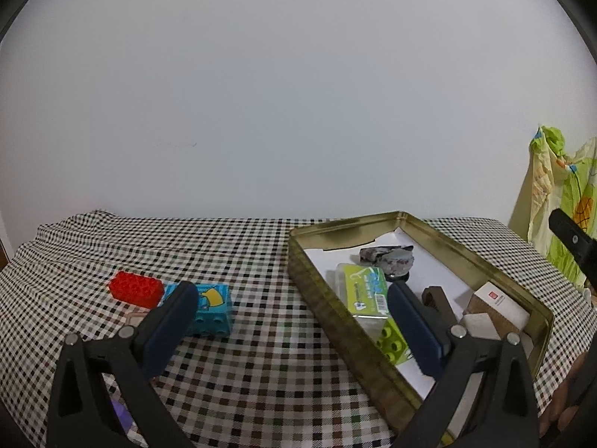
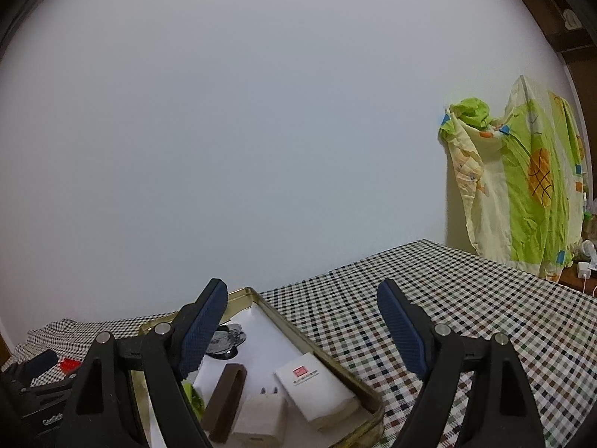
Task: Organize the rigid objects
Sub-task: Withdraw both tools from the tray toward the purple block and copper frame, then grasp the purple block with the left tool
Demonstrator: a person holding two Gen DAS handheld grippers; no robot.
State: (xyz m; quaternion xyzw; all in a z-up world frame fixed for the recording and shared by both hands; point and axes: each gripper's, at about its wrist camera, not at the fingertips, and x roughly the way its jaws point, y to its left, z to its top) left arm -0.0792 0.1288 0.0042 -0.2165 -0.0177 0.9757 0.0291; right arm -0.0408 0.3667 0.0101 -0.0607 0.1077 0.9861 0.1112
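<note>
Against white wall [image 1: 298,93], checkered tablecloth [image 1: 242,254]

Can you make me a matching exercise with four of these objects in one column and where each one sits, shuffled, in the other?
Things:
1. red brick
2. blue block
3. white charger plug
4. green-labelled box

Places:
A. in the tin tray, beside a white box
B. on the checked cloth, farthest left
C. in the tray, over a green studded brick
D. on the cloth, against the red brick's right side

Pairs: 1-B, 2-D, 3-A, 4-C
</note>
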